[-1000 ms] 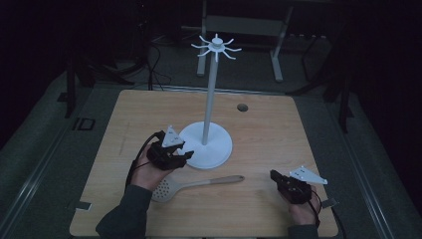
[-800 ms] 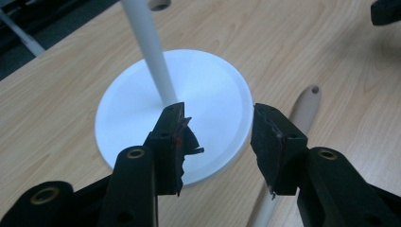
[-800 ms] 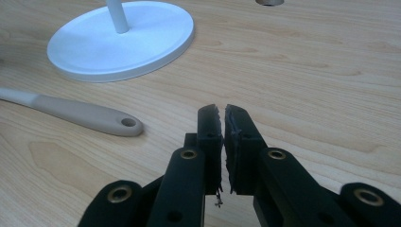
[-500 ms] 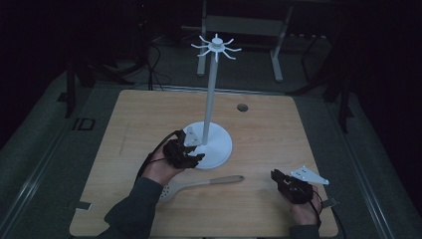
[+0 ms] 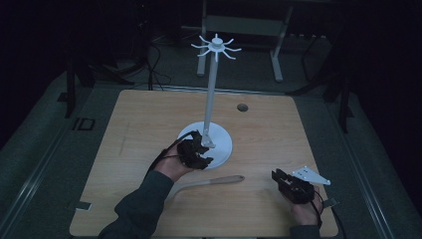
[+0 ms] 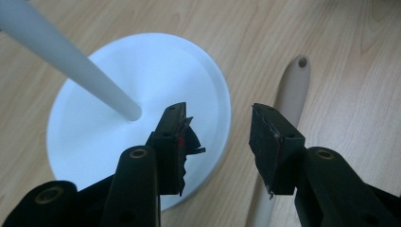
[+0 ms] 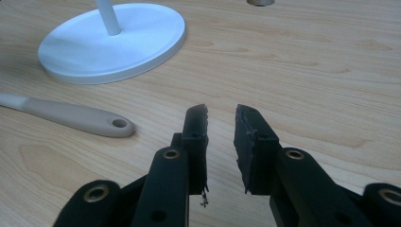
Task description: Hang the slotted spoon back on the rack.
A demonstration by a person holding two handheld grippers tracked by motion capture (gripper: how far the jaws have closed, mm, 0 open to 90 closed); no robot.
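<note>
A white rack stands mid-table on a round base [image 5: 224, 142], with a thin pole [image 5: 211, 94] and a hook crown [image 5: 216, 47]. A beige utensil handle [image 5: 219, 180] lies in front of the base; its head end is hidden under the left sleeve. My left gripper [image 5: 204, 154] hangs over the base's near-left edge. In the left gripper view the left gripper [image 6: 220, 123] is open and empty above the base rim [image 6: 94, 123], with the handle [image 6: 293, 90] to its right. My right gripper [image 5: 276, 175] rests low at the front right. Seen up close, the right gripper [image 7: 221, 118] is slightly open and holds nothing.
A small round hole [image 5: 242, 107] sits in the wooden tabletop [image 5: 149, 124] behind the base. Dark floor, cables and a metal frame [image 5: 239, 25] lie beyond the far edge. In the right gripper view the handle's hanging-hole end [image 7: 118, 124] lies left of the jaws.
My left gripper has moved right, from beside the base to over its near-left edge. The left sleeve now covers the utensil's head. The right gripper has stayed put.
</note>
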